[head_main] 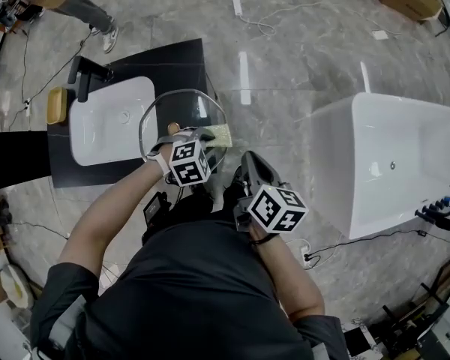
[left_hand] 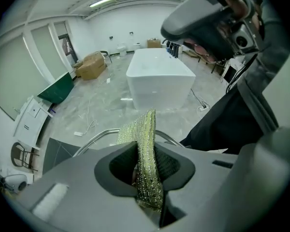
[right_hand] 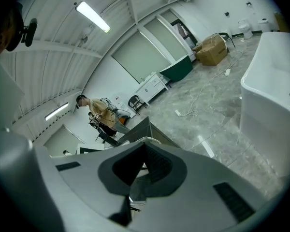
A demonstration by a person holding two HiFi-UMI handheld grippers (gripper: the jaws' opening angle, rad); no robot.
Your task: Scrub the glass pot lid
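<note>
left gripper (left_hand: 146, 180) clamped on scrub pad (left_hand: 144, 144) | right gripper (right_hand: 137, 180) closed on glass pot lid (head_main: 181, 111) rim | lid over counter (head_main: 181, 60) edge

Round, clear glass pot lid (head_main: 181, 118) with thin metal rim, raised and tilted over an edge of the dark tabletop (head_main: 180, 58), rim caught in the right gripper (right_hand: 137, 180) tongs. Glittery yellow-green scouring pad (left_hand: 144, 129), folded and standing on edge, pinched in the left gripper (left_hand: 146, 170) tongs, close by the lid's rim.
</note>
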